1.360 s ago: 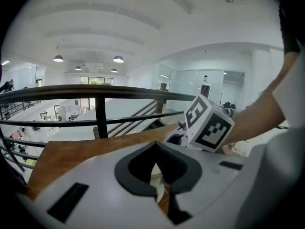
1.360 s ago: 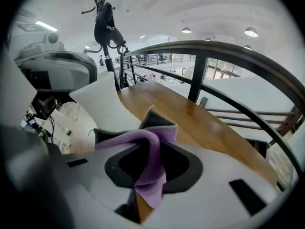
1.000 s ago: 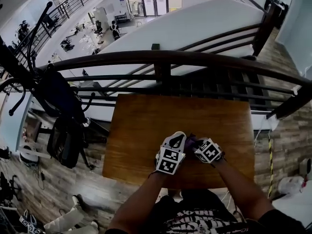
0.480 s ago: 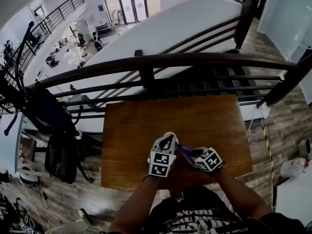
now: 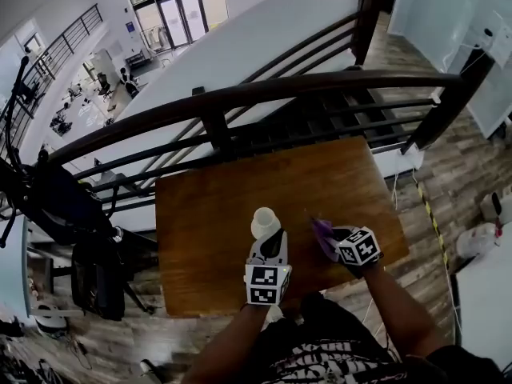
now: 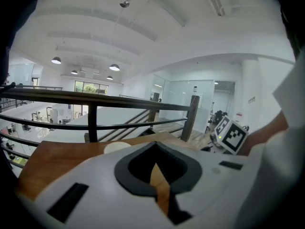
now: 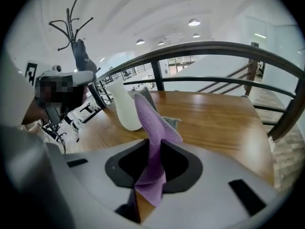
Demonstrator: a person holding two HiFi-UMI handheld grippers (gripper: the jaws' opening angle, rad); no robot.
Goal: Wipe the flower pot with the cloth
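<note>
Wooden worktop [image 5: 208, 214] holds the white flower pot [image 5: 265, 221] just ahead of the closed, empty fingers of our left gripper [image 5: 270, 238]. Our right gripper [image 5: 334, 245] pinches the purple cloth [image 5: 323, 232]. A hard wipe could knock the unheld pot over.

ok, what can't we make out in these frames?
- Flower pot, near lower side: in the head view the left gripper covers it. The left gripper view shows only its rim above the gripper body.
- Pot surface, dirt or wetness: too small in the head view, and the cloth overlaps it in the right gripper view.
- Right gripper jaws: in the head view they are hidden under its marker cube and the cloth.
</note>
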